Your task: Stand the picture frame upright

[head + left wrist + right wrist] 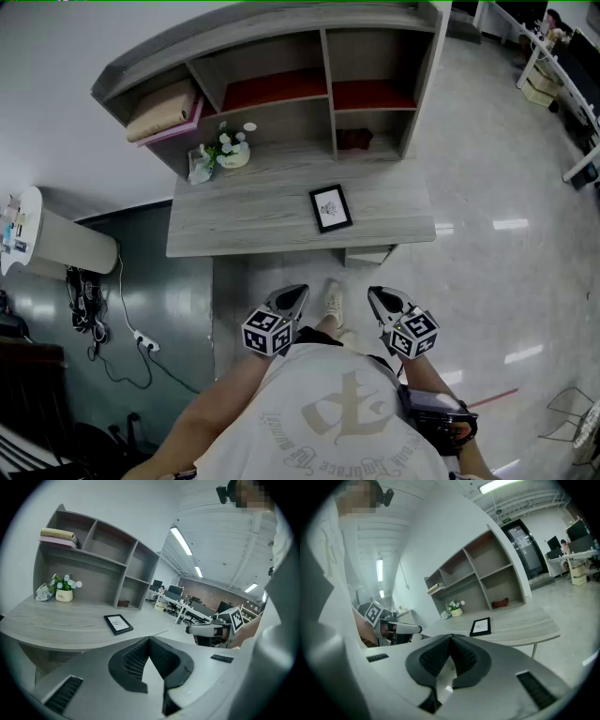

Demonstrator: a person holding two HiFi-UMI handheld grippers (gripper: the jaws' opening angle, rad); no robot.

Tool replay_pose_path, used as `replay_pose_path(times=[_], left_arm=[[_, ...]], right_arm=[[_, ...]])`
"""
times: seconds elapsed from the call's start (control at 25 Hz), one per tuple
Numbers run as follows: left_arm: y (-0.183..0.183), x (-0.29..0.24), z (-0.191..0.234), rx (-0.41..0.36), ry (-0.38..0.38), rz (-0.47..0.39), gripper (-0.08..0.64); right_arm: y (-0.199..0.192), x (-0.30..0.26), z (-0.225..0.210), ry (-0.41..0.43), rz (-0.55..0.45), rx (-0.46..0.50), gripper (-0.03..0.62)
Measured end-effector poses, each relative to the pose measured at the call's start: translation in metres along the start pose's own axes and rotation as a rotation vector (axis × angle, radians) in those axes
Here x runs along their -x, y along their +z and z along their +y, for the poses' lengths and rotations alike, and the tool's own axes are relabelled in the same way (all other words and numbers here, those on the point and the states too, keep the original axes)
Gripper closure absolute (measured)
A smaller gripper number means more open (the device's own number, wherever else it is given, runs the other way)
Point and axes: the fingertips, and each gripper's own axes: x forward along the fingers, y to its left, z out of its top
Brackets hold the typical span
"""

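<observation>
The person stood a bit back from the desk (234, 225) with both tools held low, close to the body. The left gripper (299, 292) was clenched tight with nothing in it, and the right gripper (376, 293) was the same, jaws pressed together and empty. Both pointed toward the desk but were well short of its near edge.

The picture frame (330, 207) was lying flat on its back on the desktop, toward the right side and fairly near the front edge, well apart from both tools. Further back on the left sat a small flower pot (232, 150) against the shelf unit (323, 70). A little dark red thing (354, 139) sat in the low right cubby, and some folded cloth (161, 111) lay in the far left one.
</observation>
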Motion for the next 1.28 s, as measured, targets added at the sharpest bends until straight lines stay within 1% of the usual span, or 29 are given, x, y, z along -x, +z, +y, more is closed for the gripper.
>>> replay_pose_path(times=[0.2,0.48,0.76,1.0,1.28], left_arm=[[-0.013,0.013,-0.015,0.000,0.001,0.011,0.557],[-0.015,0.020,-0.034,-0.027,-0.014,0.006,0.557],[-0.019,0.037,-0.034,-0.023,0.017,0.004,0.557],[-0.023,0.049,-0.025,-0.002,0.053,0.002,0.557],[-0.021,0.054,-0.018,0.002,0.076,-0.006,0.557]], right_arm=[[-0.004,0.014,0.014,0.007,-0.007,0.004,0.589],[-0.011,0.028,0.025,0.008,-0.020,-0.003,0.589],[-0.014,0.029,0.033,0.012,-0.038,-0.020,0.588],[-0.015,0.023,0.038,0.019,-0.030,-0.021,0.588],[-0.015,0.013,0.038,0.034,-0.017,-0.028,0.588]])
